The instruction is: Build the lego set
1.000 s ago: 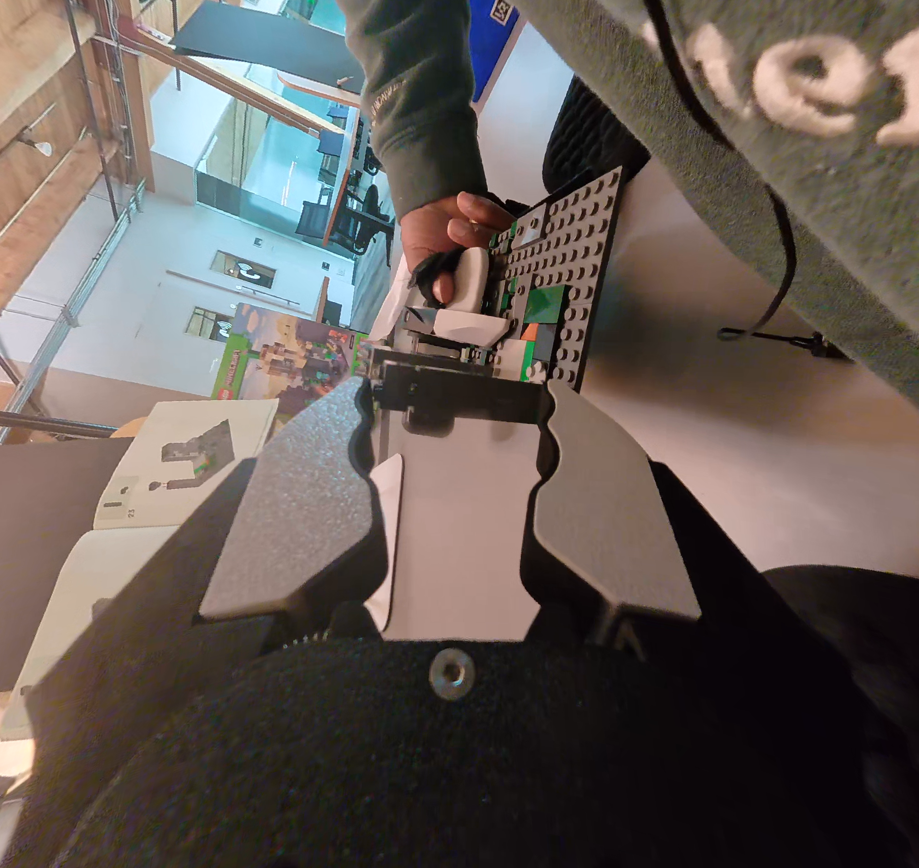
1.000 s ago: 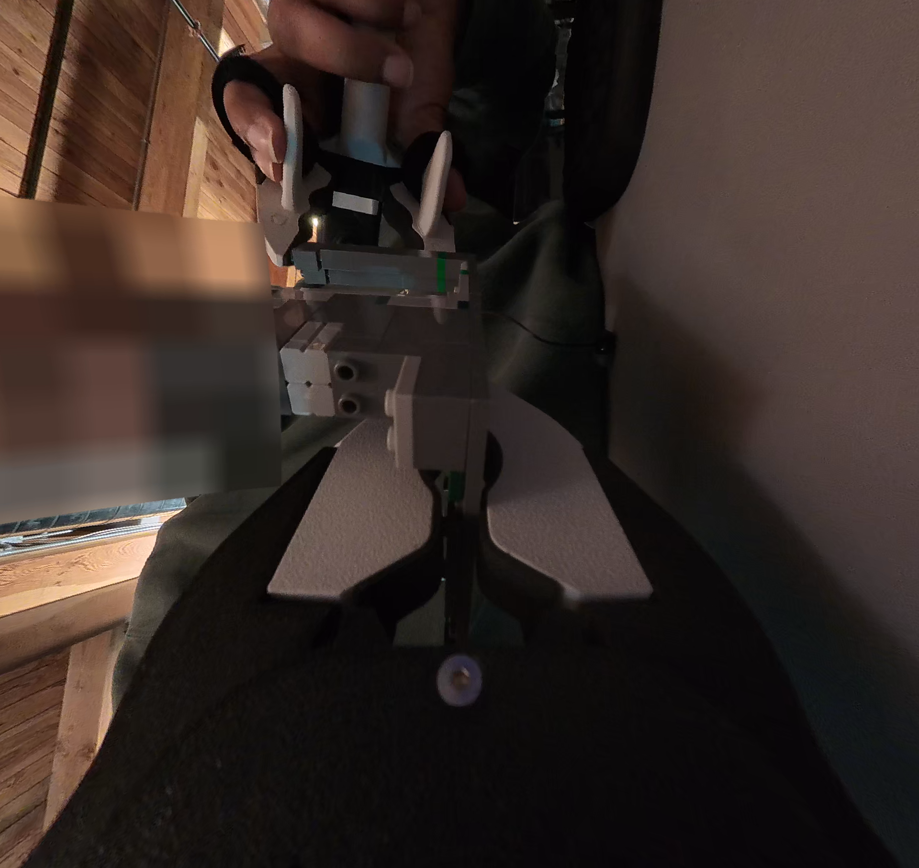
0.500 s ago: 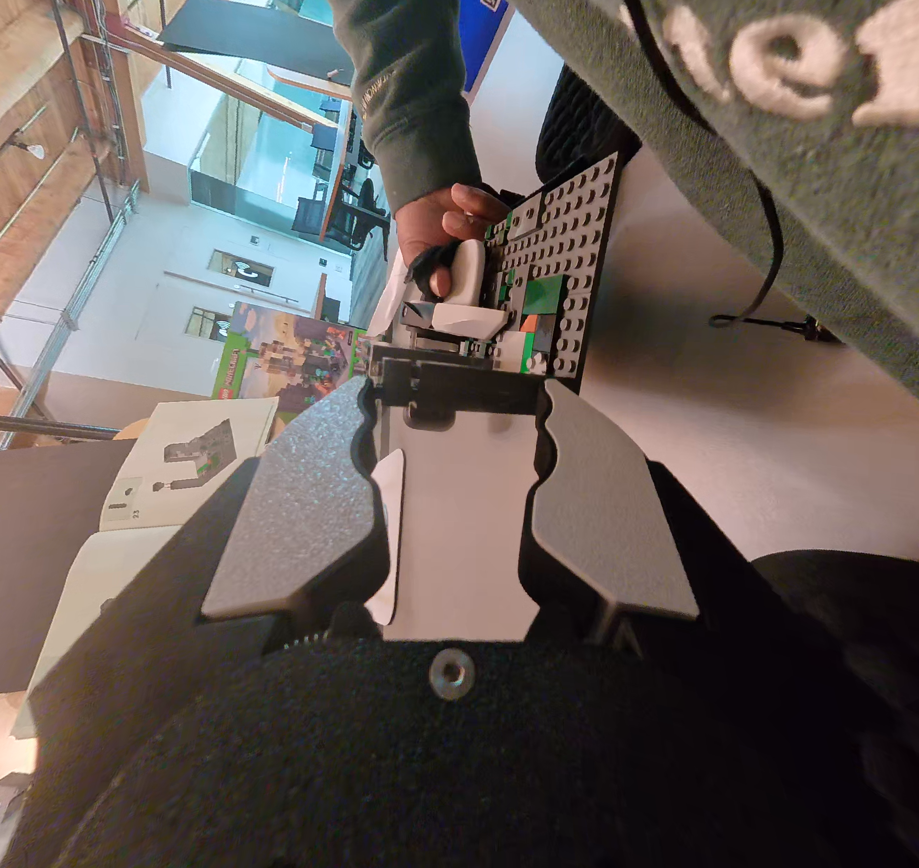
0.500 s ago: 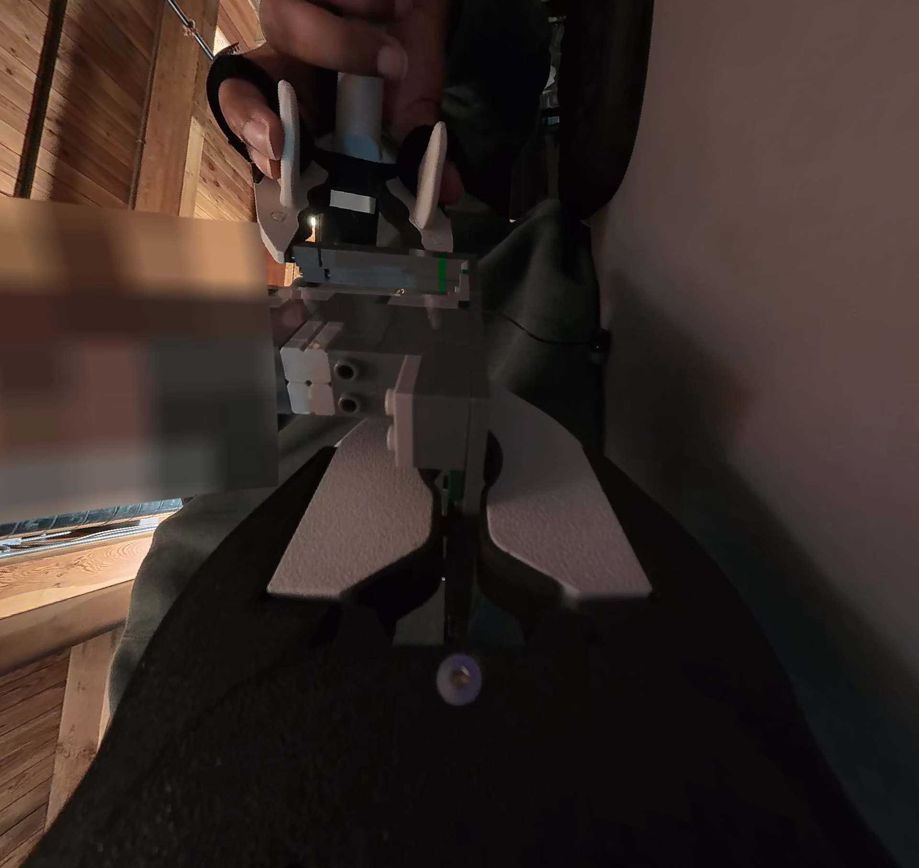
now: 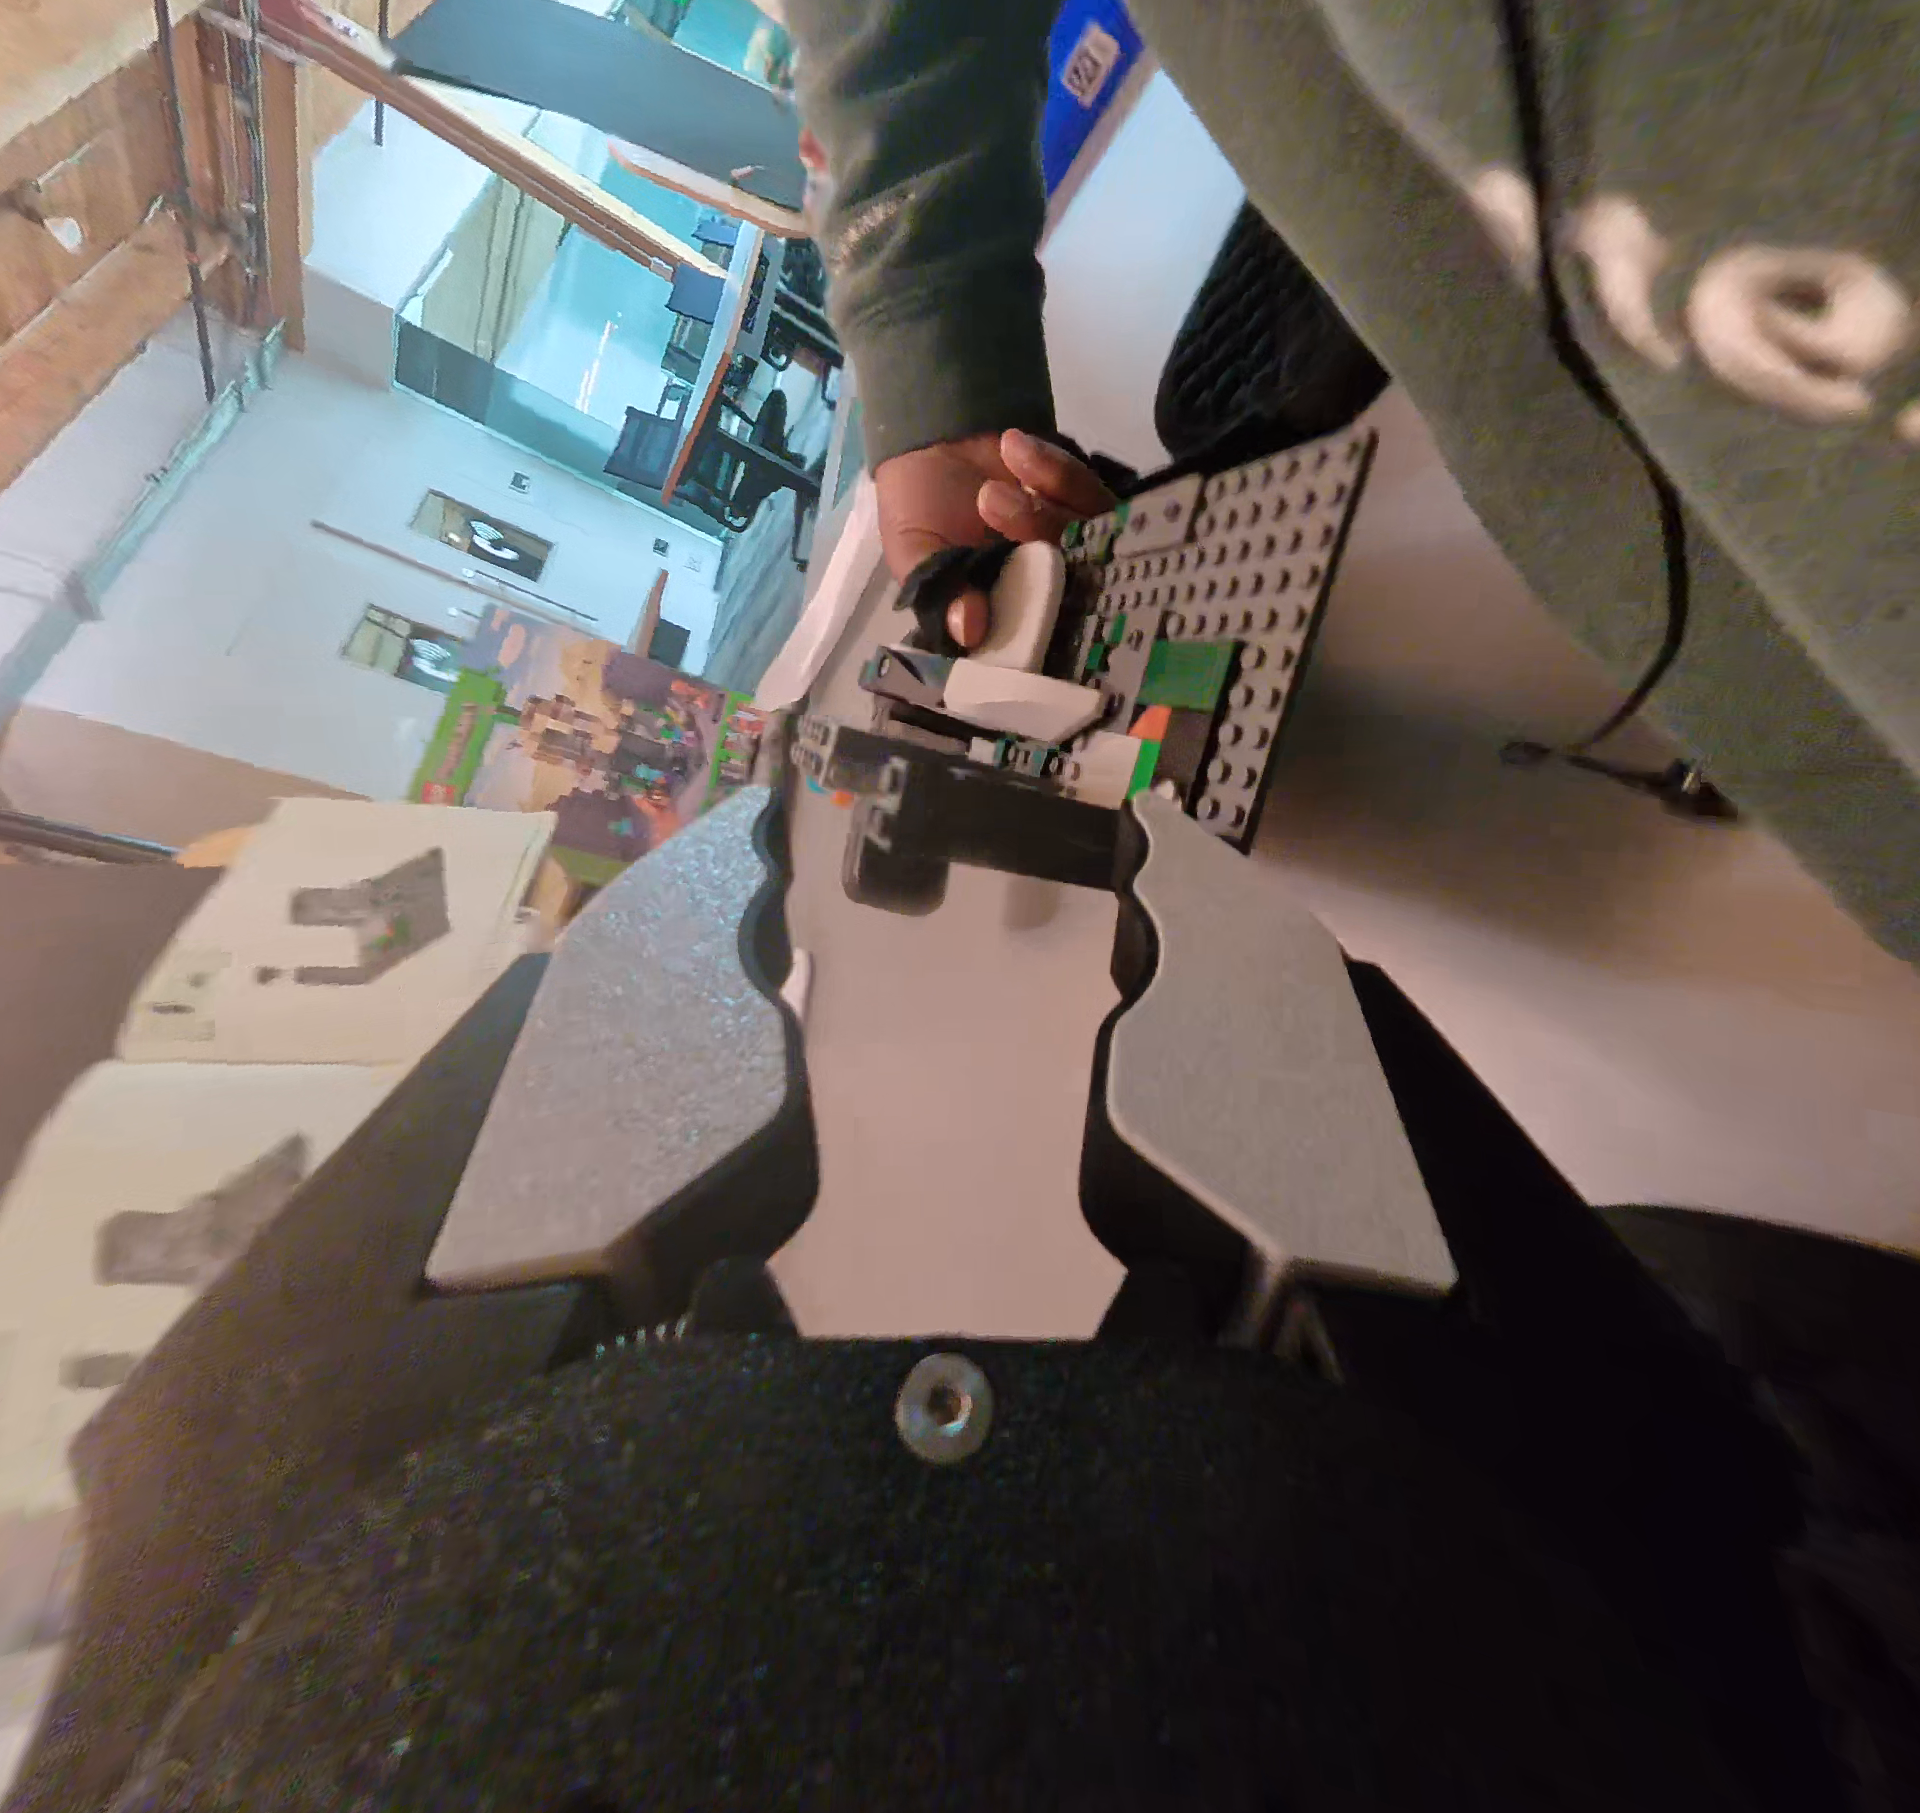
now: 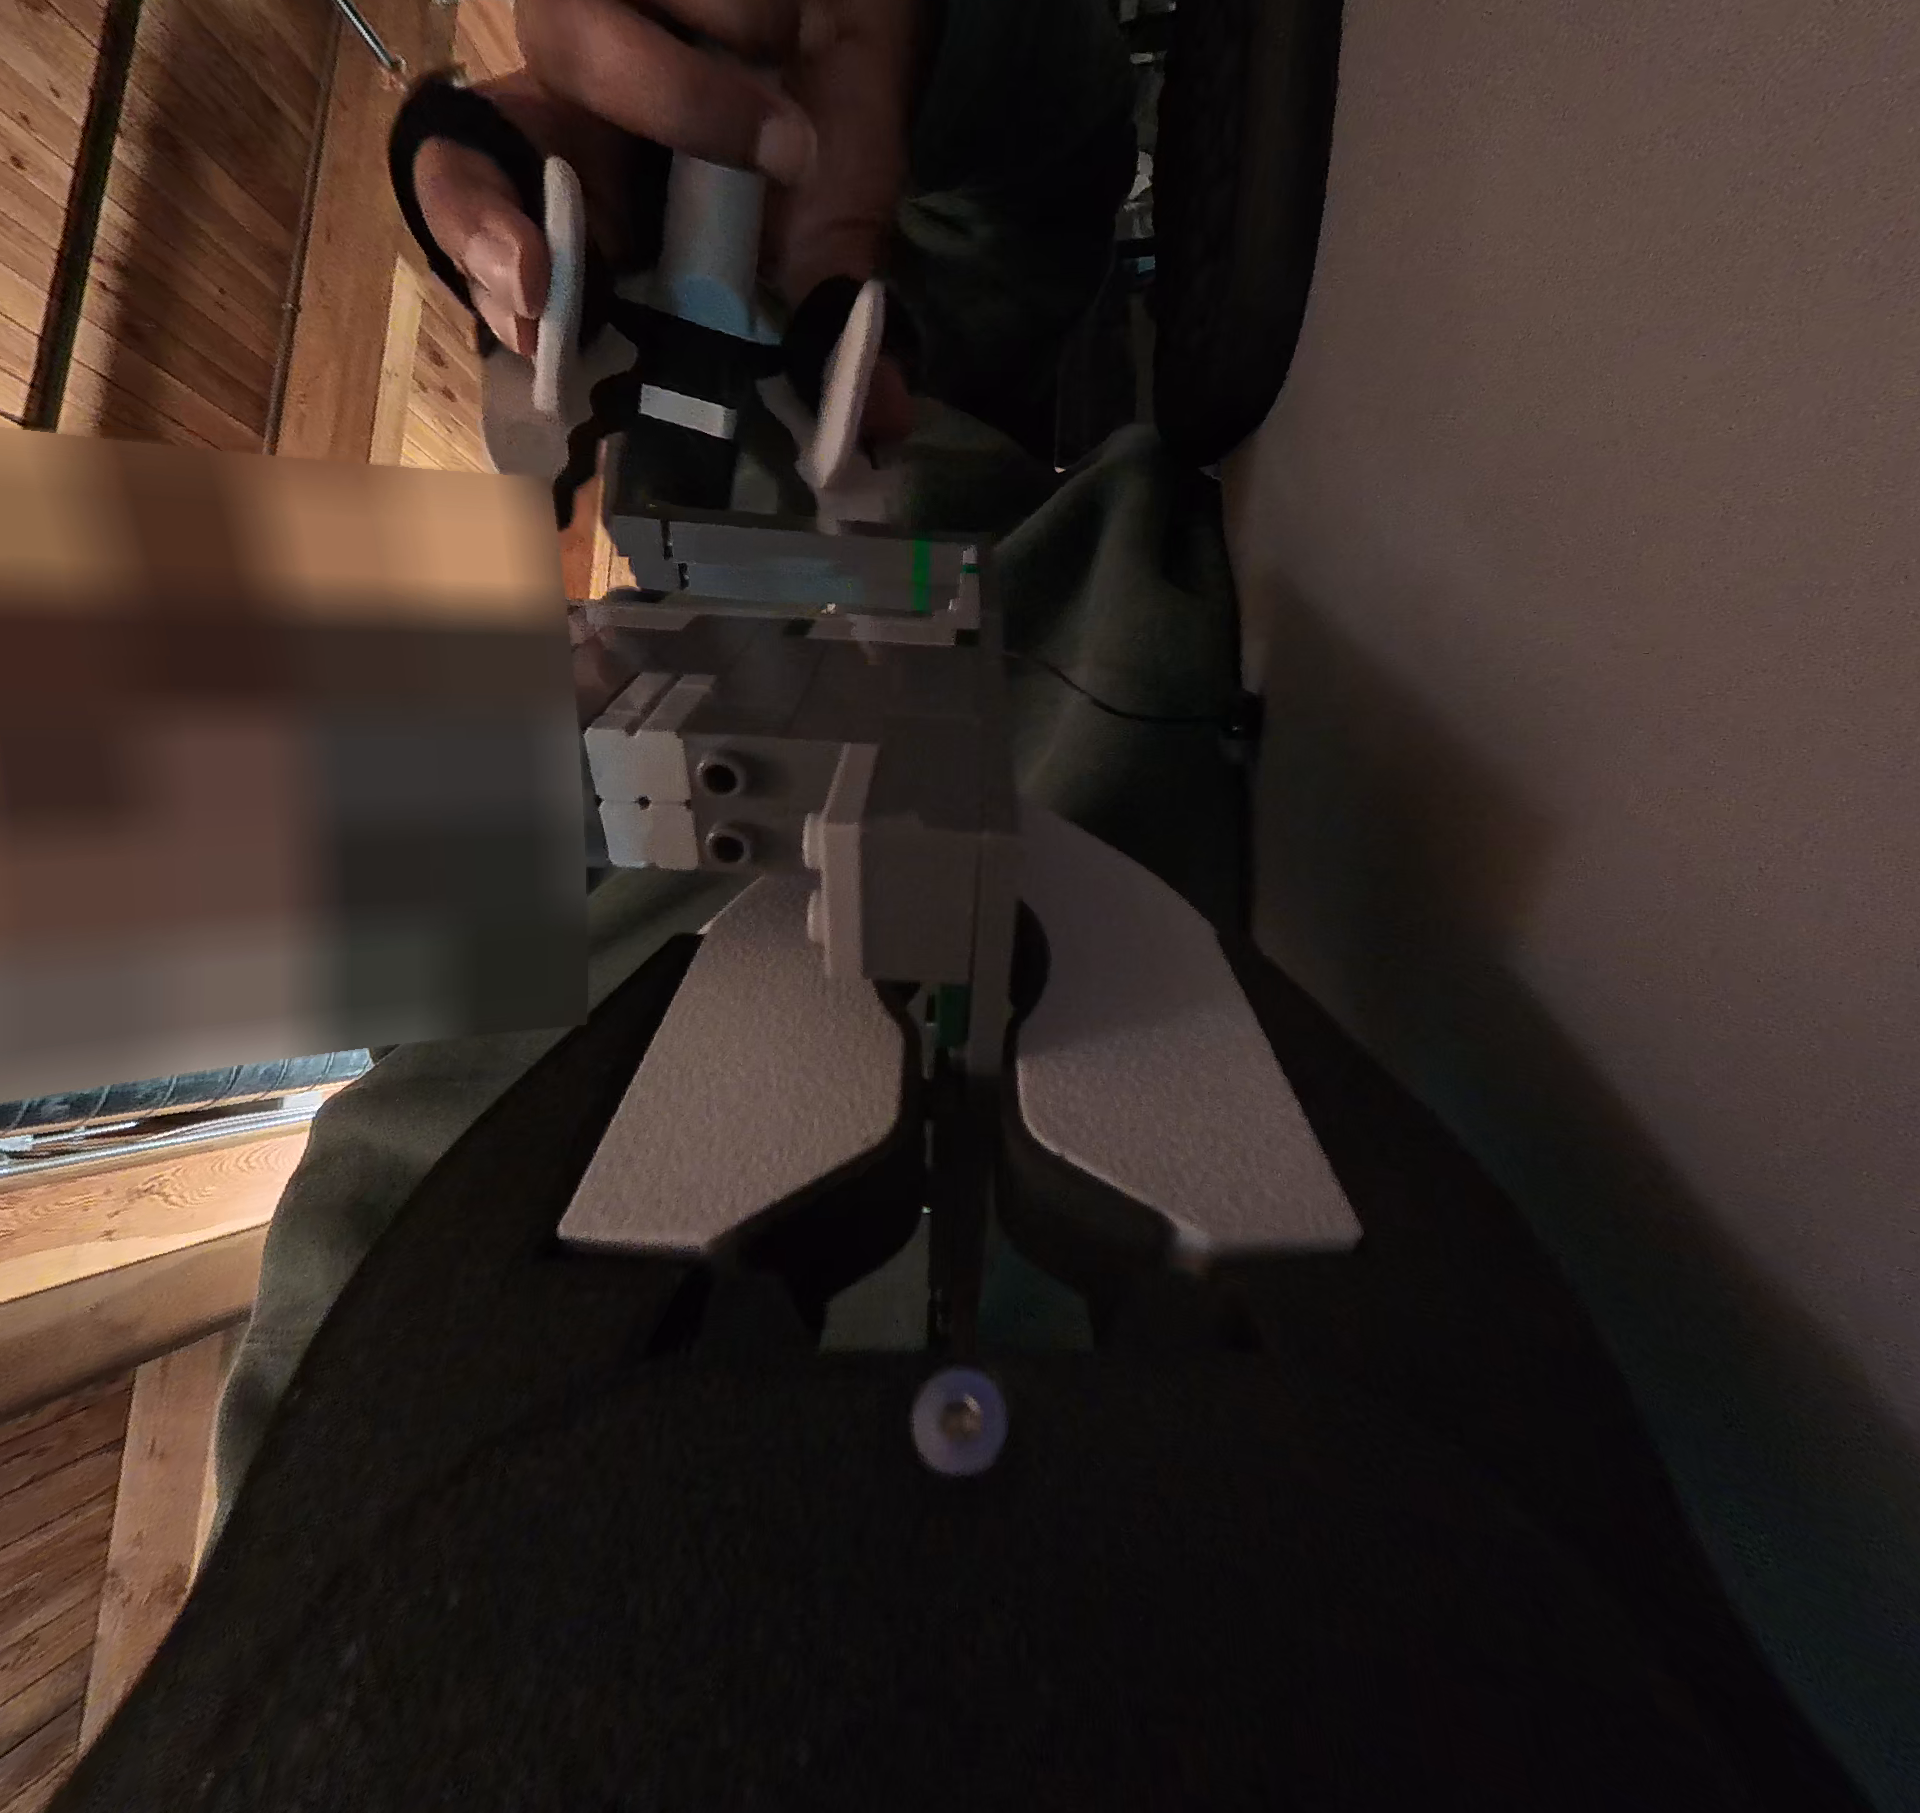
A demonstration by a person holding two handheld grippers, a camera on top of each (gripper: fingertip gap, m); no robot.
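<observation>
The left tongs are spread apart around the dark end of the lego build, and its two grey fingers stand close at either side of this dark block; I cannot tell if they touch it. The build is held up in the air, above the pale worktop, and its dark grey studded baseplate is turned on its edge. On the plate sit green, white and orange bricks.

The right tongs are clamped on the thin edge of the same plate, with a light grey brick just ahead of the fingers. From the far side, the person's hand grips the right tool. Behind, an open instruction booklet and the set's box rest on the worktop.
</observation>
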